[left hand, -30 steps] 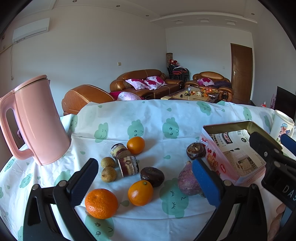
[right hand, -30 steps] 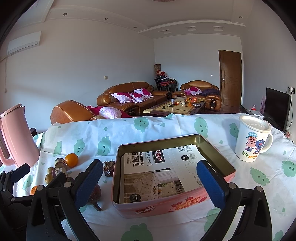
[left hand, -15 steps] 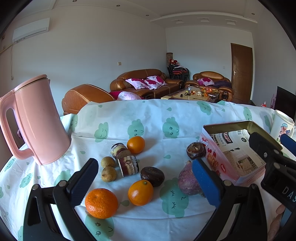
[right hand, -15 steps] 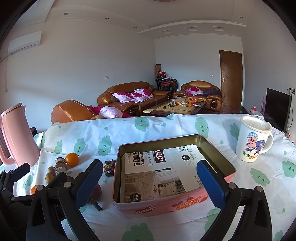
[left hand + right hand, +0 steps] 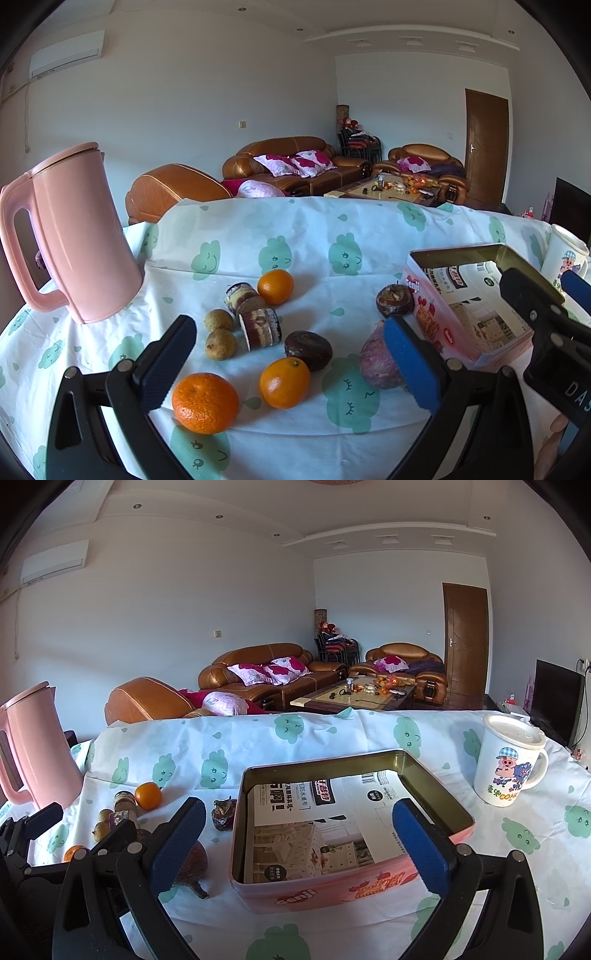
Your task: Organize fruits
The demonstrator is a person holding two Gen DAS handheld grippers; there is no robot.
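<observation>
In the left wrist view, fruit lies on the tablecloth: a large orange point(image 5: 205, 402), a second orange point(image 5: 284, 382), a third orange point(image 5: 275, 286), two small brown fruits point(image 5: 219, 334), dark passion fruits point(image 5: 308, 350) and a purple sweet potato point(image 5: 376, 360). My left gripper point(image 5: 291, 363) is open and empty, above the near fruit. The pink tin box point(image 5: 351, 827) lined with paper is open; my right gripper point(image 5: 299, 845) is open and empty in front of it.
A pink kettle point(image 5: 74, 236) stands at the left. A white cartoon mug point(image 5: 508, 762) stands right of the tin. Cut striped fruit pieces point(image 5: 258, 326) lie among the fruit. The table's far edge point(image 5: 332, 201) drops to a room with sofas.
</observation>
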